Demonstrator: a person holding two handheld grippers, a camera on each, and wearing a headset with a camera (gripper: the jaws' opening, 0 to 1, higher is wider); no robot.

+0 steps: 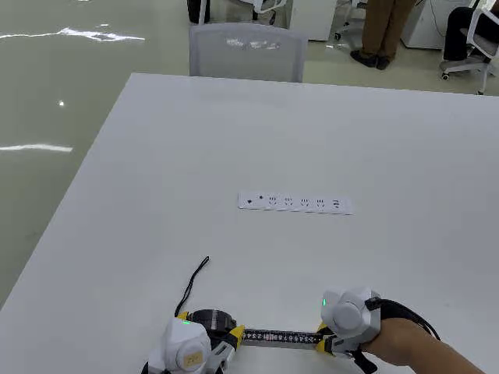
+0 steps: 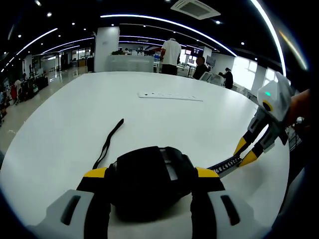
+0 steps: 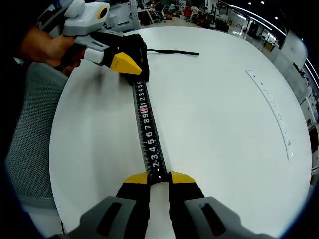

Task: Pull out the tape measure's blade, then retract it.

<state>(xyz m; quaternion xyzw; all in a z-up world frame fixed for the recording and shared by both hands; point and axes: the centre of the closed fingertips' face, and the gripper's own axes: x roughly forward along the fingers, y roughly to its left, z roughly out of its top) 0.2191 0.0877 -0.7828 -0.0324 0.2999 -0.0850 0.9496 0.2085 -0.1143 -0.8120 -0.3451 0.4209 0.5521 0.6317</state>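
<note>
A black tape measure sits on the white table near its front edge, and my left gripper is shut on its body. In the head view the case shows between the left gripper's yellow tips. The black blade with white numbers lies drawn out flat across the table. My right gripper is shut on the blade's end, to the right of the case. The blade spans the short gap to the right gripper. A black wrist strap trails away from the case.
A white power strip lies mid-table, beyond the grippers. A grey chair stands at the table's far edge, with people and office chairs behind it. The table's left edge runs diagonally down to the front left.
</note>
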